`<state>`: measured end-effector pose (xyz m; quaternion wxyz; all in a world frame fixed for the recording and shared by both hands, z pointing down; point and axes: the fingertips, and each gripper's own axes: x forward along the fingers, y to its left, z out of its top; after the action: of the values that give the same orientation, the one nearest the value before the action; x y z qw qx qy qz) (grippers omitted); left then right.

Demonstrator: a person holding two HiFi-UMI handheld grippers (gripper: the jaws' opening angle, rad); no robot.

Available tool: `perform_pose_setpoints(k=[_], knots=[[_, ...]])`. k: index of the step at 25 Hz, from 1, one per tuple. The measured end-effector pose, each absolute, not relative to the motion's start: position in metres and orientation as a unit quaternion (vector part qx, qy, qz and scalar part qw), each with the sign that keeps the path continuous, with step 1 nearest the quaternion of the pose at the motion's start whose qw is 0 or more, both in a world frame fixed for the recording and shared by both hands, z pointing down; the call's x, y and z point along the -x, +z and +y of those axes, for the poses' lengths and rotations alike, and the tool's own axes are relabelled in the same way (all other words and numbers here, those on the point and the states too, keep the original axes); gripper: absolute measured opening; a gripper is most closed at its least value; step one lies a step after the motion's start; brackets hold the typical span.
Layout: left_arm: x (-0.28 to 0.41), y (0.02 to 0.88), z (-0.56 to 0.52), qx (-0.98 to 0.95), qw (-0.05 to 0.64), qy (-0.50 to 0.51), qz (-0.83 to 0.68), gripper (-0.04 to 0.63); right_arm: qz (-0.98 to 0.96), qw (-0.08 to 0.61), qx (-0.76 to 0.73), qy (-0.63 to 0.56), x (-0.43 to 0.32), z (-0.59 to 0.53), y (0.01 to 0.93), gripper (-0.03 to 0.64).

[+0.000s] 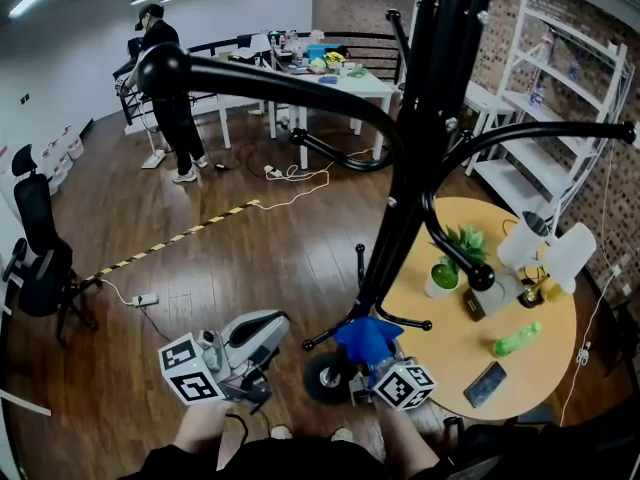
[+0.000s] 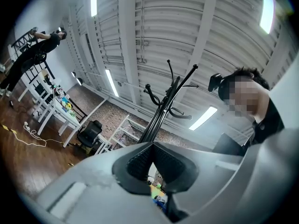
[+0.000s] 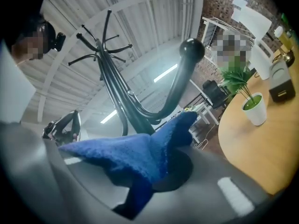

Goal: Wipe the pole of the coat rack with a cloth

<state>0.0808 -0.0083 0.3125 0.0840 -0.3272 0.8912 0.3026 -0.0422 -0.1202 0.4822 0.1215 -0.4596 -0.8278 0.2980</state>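
Inside the right claw (image 3: pixel 156 177), a fuzzy blue cloth (image 3: pixel 135 155) sits bunched.

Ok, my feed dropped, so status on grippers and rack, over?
Left gripper shut, empty. Right gripper shut on cloth, low by the pole; contact unclear. Low hook and table crowd that side.
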Motion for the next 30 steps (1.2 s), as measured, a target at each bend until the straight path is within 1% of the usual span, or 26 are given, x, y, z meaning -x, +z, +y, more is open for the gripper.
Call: perform_pose_setpoints(k=[2,4,9,15,20,25,30], knots=[[-0.081,0.311,-0.009,0.329,0.086,0.302,0.891,0.002,-0.829,0.128,0.460,0.292,0.041,-0.118,0.478,0.029],[-0.082,0.309,-0.009,0.330,0.089,0.302,0.890,0.002,-0.823,0.114,0.468,0.301,0.037,-0.115,0.460,0.029],[-0.086,0.303,-0.002,0.325,0.109,0.301,0.890,0.002,-0.806,0.027,0.502,0.312,0.037,-0.115,0.375,0.029],[-0.093,0.300,0.013,0.308,0.136,0.301,0.892,0.002,-0.784,-0.083,0.541,0.293,0.040,-0.120,0.238,0.029],[-0.103,0.301,0.028,0.292,0.153,0.303,0.894,0.002,-0.770,-0.125,0.550,0.299,0.039,-0.121,0.165,0.029],[-0.109,0.299,0.033,0.289,0.158,0.305,0.894,0.002,-0.772,-0.149,0.544,0.293,0.033,-0.121,0.144,0.029],[-0.104,0.302,0.029,0.296,0.151,0.305,0.893,0.002,-0.788,-0.134,0.532,0.278,0.033,-0.119,0.189,0.029]])
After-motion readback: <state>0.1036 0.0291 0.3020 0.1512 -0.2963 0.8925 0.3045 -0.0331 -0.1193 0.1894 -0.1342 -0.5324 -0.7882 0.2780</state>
